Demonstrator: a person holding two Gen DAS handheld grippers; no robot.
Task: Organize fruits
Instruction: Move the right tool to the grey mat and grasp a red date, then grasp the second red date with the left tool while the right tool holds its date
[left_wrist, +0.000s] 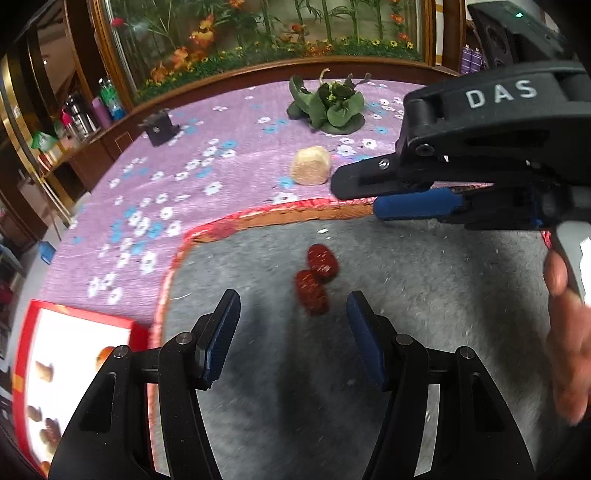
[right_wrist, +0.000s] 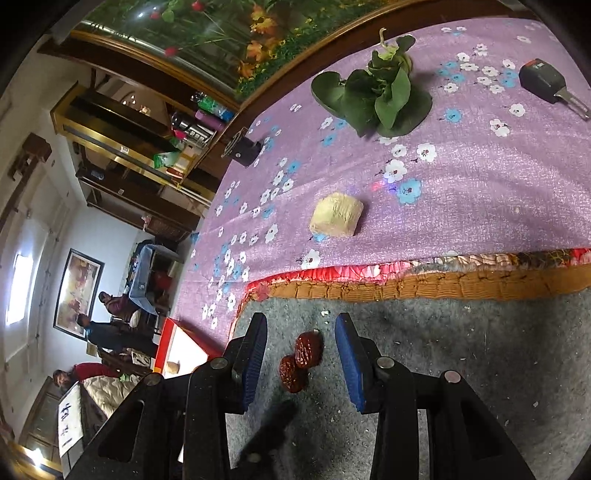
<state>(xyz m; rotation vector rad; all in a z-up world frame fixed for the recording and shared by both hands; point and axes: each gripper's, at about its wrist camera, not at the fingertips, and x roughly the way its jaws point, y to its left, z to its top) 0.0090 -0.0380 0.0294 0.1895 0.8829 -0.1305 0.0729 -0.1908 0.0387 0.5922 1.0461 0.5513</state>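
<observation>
Two red dates (left_wrist: 317, 277) lie touching each other on a grey mat (left_wrist: 406, 295). My left gripper (left_wrist: 291, 314) hovers just short of them, open, with nothing between its blue pads. In the right wrist view the dates (right_wrist: 301, 360) show between the fingers of my right gripper (right_wrist: 301, 325); its pads stand apart from them, so it is open. From the left wrist view the right gripper (left_wrist: 356, 197) hangs over the mat's far red-orange edge, held by a hand (left_wrist: 569, 350).
A beige block (left_wrist: 310, 170) and a green leafy vegetable (left_wrist: 328, 107) lie beyond the mat on the purple flowered cloth (left_wrist: 166, 184). At the left stands a red tray (left_wrist: 27, 332) with several fruits. A small black device (left_wrist: 160, 129) and a black key-like tool (right_wrist: 543, 79) also lie there.
</observation>
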